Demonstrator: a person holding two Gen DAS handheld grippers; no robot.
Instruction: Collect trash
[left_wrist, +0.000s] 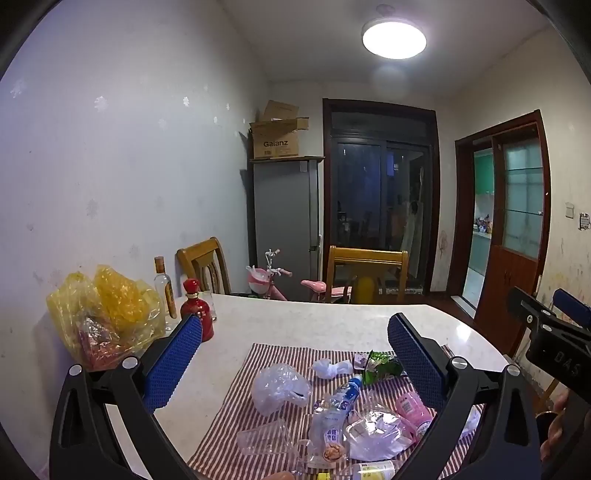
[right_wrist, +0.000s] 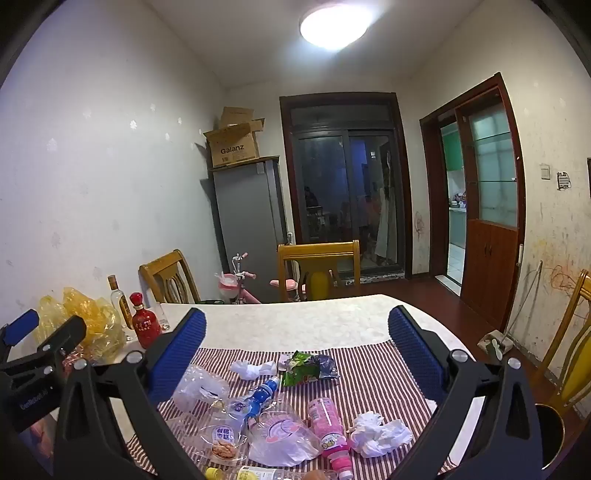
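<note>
Trash lies on a red-striped cloth (right_wrist: 369, 373) on the table: a green snack wrapper (right_wrist: 306, 367), a blue-capped bottle (right_wrist: 262, 397), a pink bottle (right_wrist: 330, 432), crumpled white tissue (right_wrist: 378, 432), a smaller tissue (right_wrist: 251, 369), clear plastic bags (right_wrist: 280, 439) and a snack packet (right_wrist: 221, 439). My left gripper (left_wrist: 295, 345) is open and empty above the cloth (left_wrist: 229, 417), over the clear bag (left_wrist: 279, 386) and bottles (left_wrist: 341, 397). My right gripper (right_wrist: 297, 343) is open and empty above the same pile. Each gripper shows at the edge of the other's view.
A yellow plastic bag (left_wrist: 107, 314), a clear bottle (left_wrist: 164, 286) and a red bottle (left_wrist: 197, 308) stand at the table's left by the wall. Wooden chairs (right_wrist: 319, 269) stand behind the table, another at right (right_wrist: 572, 332). A dark bin (right_wrist: 550, 432) sits at the lower right.
</note>
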